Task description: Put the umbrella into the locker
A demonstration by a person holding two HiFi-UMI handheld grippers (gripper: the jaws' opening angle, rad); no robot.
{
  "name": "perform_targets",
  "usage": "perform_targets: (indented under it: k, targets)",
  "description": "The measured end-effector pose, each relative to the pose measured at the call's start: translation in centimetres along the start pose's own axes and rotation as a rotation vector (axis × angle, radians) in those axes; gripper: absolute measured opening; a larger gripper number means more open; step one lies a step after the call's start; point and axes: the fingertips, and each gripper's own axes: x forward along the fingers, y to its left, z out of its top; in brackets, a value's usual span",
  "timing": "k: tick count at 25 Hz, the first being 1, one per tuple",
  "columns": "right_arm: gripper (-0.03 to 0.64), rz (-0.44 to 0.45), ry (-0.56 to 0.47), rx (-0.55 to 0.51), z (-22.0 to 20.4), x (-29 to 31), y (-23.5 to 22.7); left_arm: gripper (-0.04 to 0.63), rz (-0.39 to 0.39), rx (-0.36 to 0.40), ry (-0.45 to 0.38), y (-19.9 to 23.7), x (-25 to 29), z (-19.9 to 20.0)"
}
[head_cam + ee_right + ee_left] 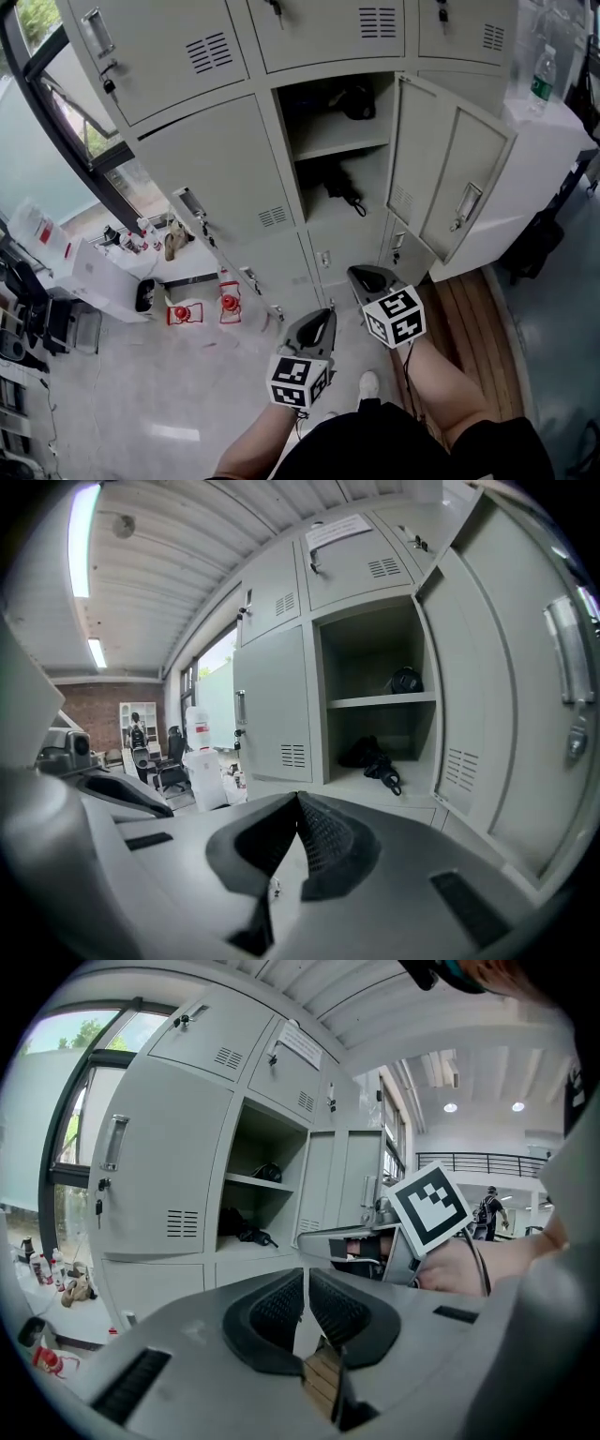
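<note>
Head view shows both forearms reaching forward from the bottom edge, each hand carrying a grey plastic gripper capped with a black-and-white marker cube. The left gripper [322, 321] sits low at 6 o'clock with its nose tilted slightly down toward the lockers. The right gripper [368, 277] is just beside it at about 1 o'clock from it and a little further forward. In each gripper's own view the ribbed black pads are together, with nothing between them.

The umbrella [342, 192] lies at 12 o'clock from the grippers, well apart from both. It is a black, folded bundle on the lower level of the open locker [342, 141], with its strap trailing toward the front edge. A shelf [339, 148] splits that compartment, and a second dark object [357, 101] rests on the upper level (too small to identify). The locker door [441, 164] hangs open at 2 o'clock; it is flat pale-grey sheet metal with a louvred vent and a chrome handle.

The surrounding lockers are the same matte grey steel, with their doors shut. The floor [141, 375] is pale and speckled, and a strip of wooden boards [473, 323] runs at 4 o'clock. A window [56, 66] is at 10 o'clock, and small red-topped items [229, 305] stand on the floor at 9 o'clock. A clear bottle [542, 80] stands on a white desk [553, 159] at 2 o'clock.
</note>
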Motion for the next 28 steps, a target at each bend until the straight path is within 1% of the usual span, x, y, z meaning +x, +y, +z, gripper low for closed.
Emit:
perform_targets:
  k: [7,14,22,28]
  targets:
    - [0.054,-0.037,0.022,0.007,-2.2,-3.0,4.1,0.029,-0.043,-0.030,-0.008,-1.2,-4.1,-2.0]
    - [0.054,-0.064,0.022,0.043,-4.4,-5.6,7.2,0.029,-0.077,-0.037,0.016,-2.3,-7.1,-4.5]
    - [0.054,-0.095,-0.021,0.053,-4.0,-8.3,8.3,0.028,-0.104,-0.001,0.001,-3.9,-8.4,-4.0]
    - [0.054,-0.096,-0.032,0.048,-4.0,-9.7,8.9,0.028,-0.103,0.000,-0.018,-4.5,-8.8,-3.5]
